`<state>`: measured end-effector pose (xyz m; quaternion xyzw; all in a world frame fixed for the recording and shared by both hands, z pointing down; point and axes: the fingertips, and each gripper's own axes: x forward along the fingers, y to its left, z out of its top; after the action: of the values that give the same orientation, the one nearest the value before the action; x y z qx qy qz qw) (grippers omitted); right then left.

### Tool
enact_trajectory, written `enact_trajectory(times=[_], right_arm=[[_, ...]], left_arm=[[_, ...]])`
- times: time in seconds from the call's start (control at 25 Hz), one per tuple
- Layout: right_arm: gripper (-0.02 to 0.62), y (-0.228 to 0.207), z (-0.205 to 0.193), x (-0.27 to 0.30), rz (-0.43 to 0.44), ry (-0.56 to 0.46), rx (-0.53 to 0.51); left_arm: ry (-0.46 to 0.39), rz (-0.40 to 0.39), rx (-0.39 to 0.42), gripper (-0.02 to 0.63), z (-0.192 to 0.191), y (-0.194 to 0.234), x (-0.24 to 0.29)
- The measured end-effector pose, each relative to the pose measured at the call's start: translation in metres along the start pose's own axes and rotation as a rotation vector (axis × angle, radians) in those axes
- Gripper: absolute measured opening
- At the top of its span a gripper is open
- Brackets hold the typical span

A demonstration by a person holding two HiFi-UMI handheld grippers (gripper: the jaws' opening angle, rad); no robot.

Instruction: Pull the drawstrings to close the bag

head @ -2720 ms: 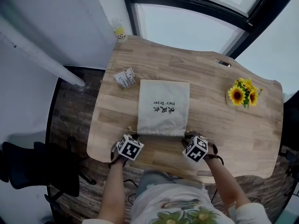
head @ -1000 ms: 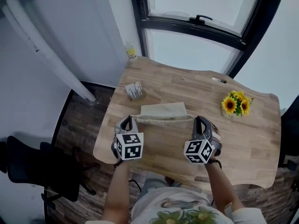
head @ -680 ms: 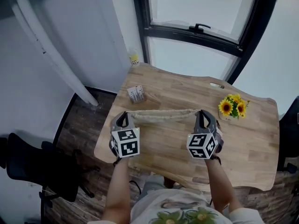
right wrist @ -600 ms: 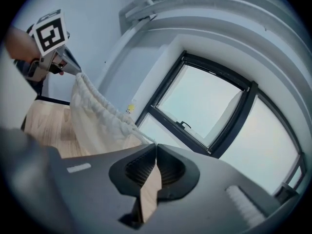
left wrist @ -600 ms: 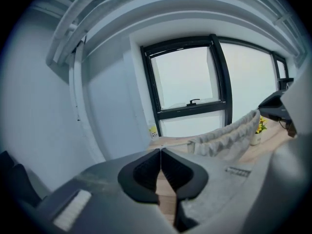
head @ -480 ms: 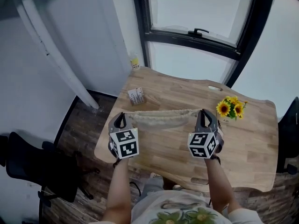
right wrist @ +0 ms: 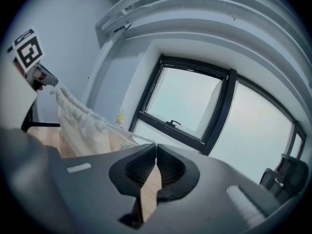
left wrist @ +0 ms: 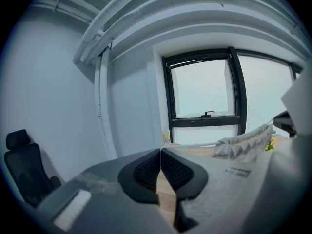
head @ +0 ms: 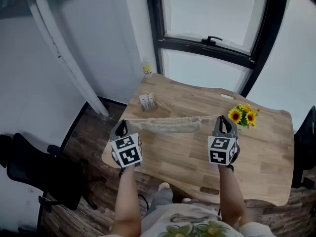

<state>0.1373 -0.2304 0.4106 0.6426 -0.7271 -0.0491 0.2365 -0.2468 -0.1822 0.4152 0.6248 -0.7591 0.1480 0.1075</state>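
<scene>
The beige cloth bag (head: 169, 125) hangs above the wooden table (head: 192, 154), its mouth bunched into tight gathers. A thin drawstring runs from each end of the mouth to a gripper. My left gripper (head: 122, 125) is shut on the left drawstring (left wrist: 195, 144), with the gathered bag (left wrist: 243, 141) off to its right. On the other side, my right gripper (head: 225, 120) is shut on the right drawstring (right wrist: 130, 136), and the bag (right wrist: 80, 123) hangs to its left. Both strings are pulled taut and nearly level. The bag's body is hidden behind its gathered top in the head view.
A small printed box (head: 147, 101) lies at the table's far left. Sunflowers (head: 243, 115) stand at the far right. A yellow-capped little bottle (head: 147, 69) sits by the wall. A dark-framed window (head: 212, 41) is behind the table, and a black chair (head: 34, 169) stands on the floor at left.
Both grippers have risen and drawn further apart. The bag has come up off the table, and its mouth has gathered into a shorter, tighter bunch between them.
</scene>
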Motion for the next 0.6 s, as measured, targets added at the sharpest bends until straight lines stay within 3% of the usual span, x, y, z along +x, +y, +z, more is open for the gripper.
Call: enact_trajectory(times=[0.28,0.44,0.6], right_arm=[[0.012,-0.008,-0.005,-0.008,0.005,-0.012,0.124],[0.012,-0.014,-0.012,-0.008,0.024,0.007,0.255],[0.012,-0.018,-0.012,-0.010,0.019,0.001,0.293]], left_arm=[[0.005,0.036,-0.051,0.011,-0.005,0.013,-0.013],[0.009,0.063,-0.084,0.011,-0.009,0.021,-0.019],[0.004,0.077,-0.105,0.011,-0.010,0.028,-0.023]])
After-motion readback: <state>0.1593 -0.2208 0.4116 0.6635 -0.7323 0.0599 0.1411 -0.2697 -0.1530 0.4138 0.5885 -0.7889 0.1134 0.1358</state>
